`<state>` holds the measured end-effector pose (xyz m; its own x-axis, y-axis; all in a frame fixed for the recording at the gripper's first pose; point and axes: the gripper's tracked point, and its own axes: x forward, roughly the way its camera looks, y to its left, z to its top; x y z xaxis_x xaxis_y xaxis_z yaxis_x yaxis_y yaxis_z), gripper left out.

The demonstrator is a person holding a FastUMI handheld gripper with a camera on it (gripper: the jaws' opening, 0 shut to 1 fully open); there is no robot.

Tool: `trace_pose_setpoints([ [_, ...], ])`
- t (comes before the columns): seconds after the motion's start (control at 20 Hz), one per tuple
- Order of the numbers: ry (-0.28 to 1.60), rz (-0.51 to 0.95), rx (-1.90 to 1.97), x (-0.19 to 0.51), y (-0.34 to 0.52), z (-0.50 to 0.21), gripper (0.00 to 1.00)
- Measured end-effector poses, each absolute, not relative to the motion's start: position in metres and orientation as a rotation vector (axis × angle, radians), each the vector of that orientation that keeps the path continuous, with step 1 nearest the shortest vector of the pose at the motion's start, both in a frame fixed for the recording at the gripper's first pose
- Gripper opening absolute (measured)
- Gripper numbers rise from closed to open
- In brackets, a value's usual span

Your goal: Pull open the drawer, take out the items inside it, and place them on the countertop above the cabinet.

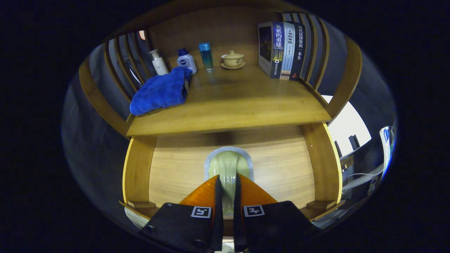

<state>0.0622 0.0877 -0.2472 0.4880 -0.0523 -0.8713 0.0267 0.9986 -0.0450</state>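
gripper (227, 189) pinched shut on the pale drawer handle (228, 165) at lower centre, set to pull the drawer (281, 168) out; tabletop (239, 102) above keeps bare middle space for its items.

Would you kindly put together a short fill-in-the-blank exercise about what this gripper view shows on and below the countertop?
1. The gripper has its jaws closed on the pale green drawer ____.
2. The blue towel lies on the countertop in front of two white ____.
3. The lidded teacup stands on a ____.
4. Three ____ stand upright beyond the teacup.

Missing words: handle; bottles; saucer; books
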Motion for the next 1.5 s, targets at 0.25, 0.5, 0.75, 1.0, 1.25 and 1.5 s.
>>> trace_pose_setpoints([
  [0.25, 1.033, -0.055, -0.049, 0.083, 0.087, -0.222, 0.20],
  [0.5, 1.019, -0.068, -0.049, 0.115, 0.089, -0.209, 0.20],
  [0.75, 1.012, -0.093, -0.044, 0.156, 0.088, -0.203, 0.20],
  [1.0, 0.985, -0.140, -0.048, 0.209, 0.074, -0.198, 0.20],
  [1.25, 0.964, -0.174, -0.051, 0.249, 0.060, -0.206, 0.20],
  [1.5, 0.973, -0.191, -0.037, 0.275, 0.051, -0.232, 0.20],
])
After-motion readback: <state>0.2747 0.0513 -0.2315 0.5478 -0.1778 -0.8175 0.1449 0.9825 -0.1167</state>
